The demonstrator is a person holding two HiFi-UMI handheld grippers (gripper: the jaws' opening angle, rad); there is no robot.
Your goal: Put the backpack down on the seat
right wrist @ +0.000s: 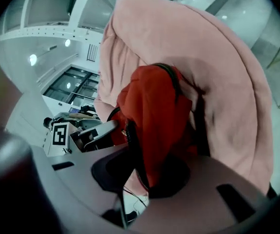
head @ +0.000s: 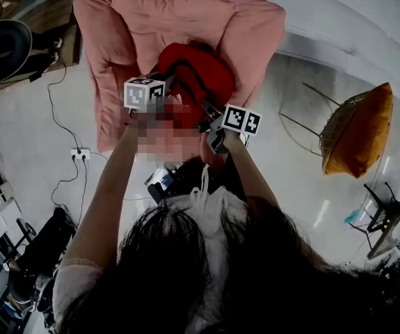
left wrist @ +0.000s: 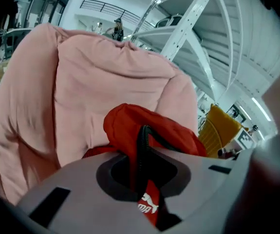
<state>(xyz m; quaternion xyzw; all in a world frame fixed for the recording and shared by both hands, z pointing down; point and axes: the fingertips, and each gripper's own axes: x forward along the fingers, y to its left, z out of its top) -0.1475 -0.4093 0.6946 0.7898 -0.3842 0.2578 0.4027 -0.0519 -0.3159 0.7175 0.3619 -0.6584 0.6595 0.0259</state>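
Over the hollow of the pink seat (head: 179, 19), the red backpack (head: 198, 75) hangs between two grippers, in front of the backrest and between the padded arms; whether its base already bears on the cushion cannot be told. Left gripper (left wrist: 140, 177): jaws pinched almost together on a fold of red fabric and a black zip edge near the bag's top. Right gripper (right wrist: 139, 172): jaws likewise closed tight on red fabric beside a black zip line. Gripping the upper edge at two points, one on each side, probably keeps the soft bag spread and upright, so that it meets the cushion base first rather than slumped. Both grippers angle down toward the seat, which suits lowering. Judged stage: placement almost complete, release not yet made.
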